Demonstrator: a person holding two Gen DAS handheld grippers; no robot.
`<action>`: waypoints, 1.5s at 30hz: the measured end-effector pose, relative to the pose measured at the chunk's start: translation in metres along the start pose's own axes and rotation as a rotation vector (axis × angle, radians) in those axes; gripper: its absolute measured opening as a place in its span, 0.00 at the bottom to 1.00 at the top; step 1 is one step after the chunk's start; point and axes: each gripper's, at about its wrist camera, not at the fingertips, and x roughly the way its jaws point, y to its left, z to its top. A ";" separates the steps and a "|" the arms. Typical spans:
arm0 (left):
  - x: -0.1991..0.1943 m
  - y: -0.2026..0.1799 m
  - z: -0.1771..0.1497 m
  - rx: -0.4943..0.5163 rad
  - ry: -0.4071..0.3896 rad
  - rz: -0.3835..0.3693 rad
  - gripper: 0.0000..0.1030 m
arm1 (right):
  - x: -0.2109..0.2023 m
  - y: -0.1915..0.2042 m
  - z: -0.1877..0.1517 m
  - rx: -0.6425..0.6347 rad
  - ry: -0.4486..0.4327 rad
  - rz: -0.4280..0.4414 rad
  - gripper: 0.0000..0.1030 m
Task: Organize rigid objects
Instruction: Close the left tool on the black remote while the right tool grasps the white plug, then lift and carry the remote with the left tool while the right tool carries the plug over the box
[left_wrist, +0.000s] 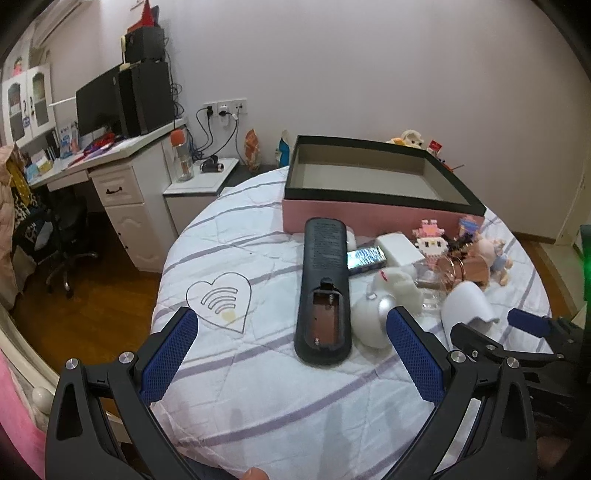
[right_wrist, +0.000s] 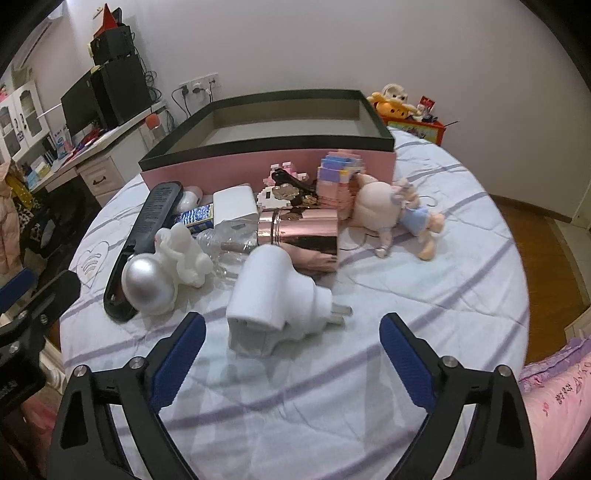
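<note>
Bedroom clutter covered a round table (left_wrist: 258, 387) draped in a white cloth with lilac stripes and a stitched heart (left_wrist: 219, 302), while a desk (left_wrist: 110, 155) with a dark monitor (left_wrist: 98, 107) stood at the far left against the pale wall. An open box (right_wrist: 273, 162) with pink sides and a black rim sat at the far edge of the table, its grey interior bare.

Both hand-held tools hovered above the near side of the cloth. The left gripper (left_wrist: 291, 332) had its blue-padded jaws spread wide with nothing between the pads; a black remote control (left_wrist: 325, 288), lying face down with its battery bay uncovered, stretched away just beyond and between the fingertips. A silver-and-white egg-shaped gadget (left_wrist: 373, 317) lay just right of the remote, touching or nearly touching the right pad in that view.

The right gripper (right_wrist: 291, 332) was likewise wide open and empty-handed. A white plug adapter (right_wrist: 273, 306), prongs pointing right, lay just beyond its tips, closer to the left finger than the right. Farther off lay a rose-gold cylinder (right_wrist: 303, 236), a white charger block (right_wrist: 236, 206), a white figurine (right_wrist: 184, 251), a brick-built character (right_wrist: 336, 177) and a small doll (right_wrist: 395, 210), all crowded near the box's front wall.
</note>
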 end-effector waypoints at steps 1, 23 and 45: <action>0.002 0.001 0.002 -0.001 0.001 0.000 1.00 | 0.003 0.000 0.003 0.007 0.006 0.006 0.90; 0.072 0.001 0.029 -0.003 0.149 -0.053 1.00 | 0.018 -0.016 0.007 0.034 0.083 0.057 0.72; 0.129 0.002 0.037 0.089 0.277 -0.155 0.67 | 0.019 -0.020 0.023 0.035 0.094 0.116 0.72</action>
